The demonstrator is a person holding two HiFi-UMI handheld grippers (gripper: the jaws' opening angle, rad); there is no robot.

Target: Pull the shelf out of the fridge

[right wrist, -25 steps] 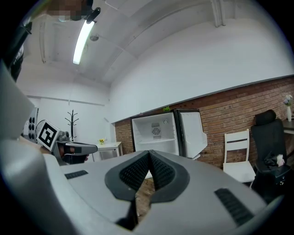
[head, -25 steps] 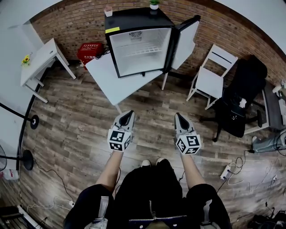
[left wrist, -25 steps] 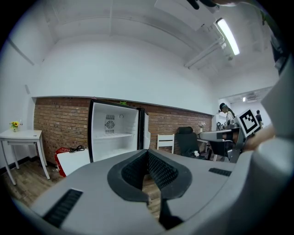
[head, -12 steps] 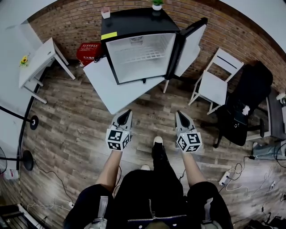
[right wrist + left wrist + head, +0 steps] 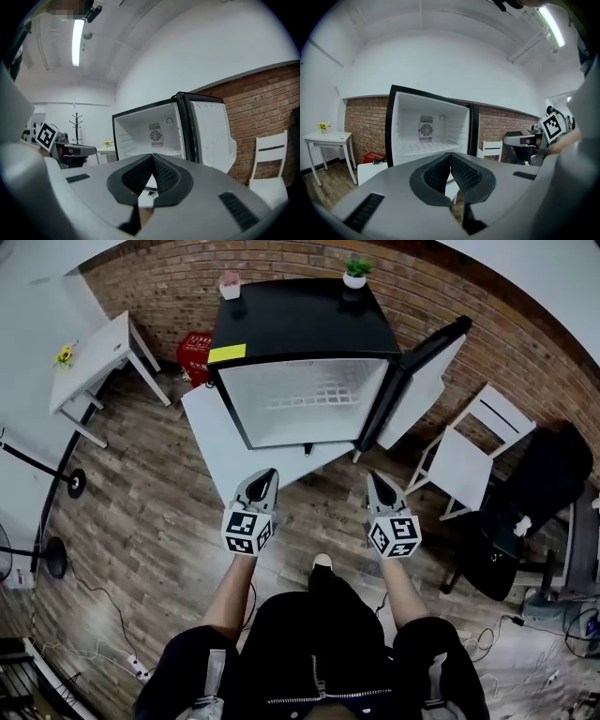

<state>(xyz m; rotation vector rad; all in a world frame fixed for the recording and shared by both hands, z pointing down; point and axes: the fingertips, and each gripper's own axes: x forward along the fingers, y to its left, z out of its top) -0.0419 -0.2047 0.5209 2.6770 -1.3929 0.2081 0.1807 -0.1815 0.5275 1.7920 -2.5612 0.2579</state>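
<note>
A small black fridge (image 5: 300, 324) stands against the brick wall with its door (image 5: 427, 381) swung open to the right. Inside its white interior a white wire shelf (image 5: 314, 397) lies level, also visible as the shelf (image 5: 423, 147) in the left gripper view and the shelf (image 5: 152, 152) in the right gripper view. My left gripper (image 5: 265, 479) and right gripper (image 5: 377, 483) are held side by side in front of the fridge, short of it, both shut and empty. In their own views the left gripper (image 5: 450, 156) and right gripper (image 5: 152, 157) point at the open fridge.
A white board (image 5: 220, 432) lies under the fridge's front. A white table (image 5: 94, 357) stands at the left, a red basket (image 5: 194, 351) beside the fridge, a white chair (image 5: 473, 456) and a black chair (image 5: 534, 493) at the right. Two small plants (image 5: 354, 273) sit on the fridge top.
Both grippers and the person have moved forward toward the fridge, which now looms larger and closer. The jaws have stayed shut.
</note>
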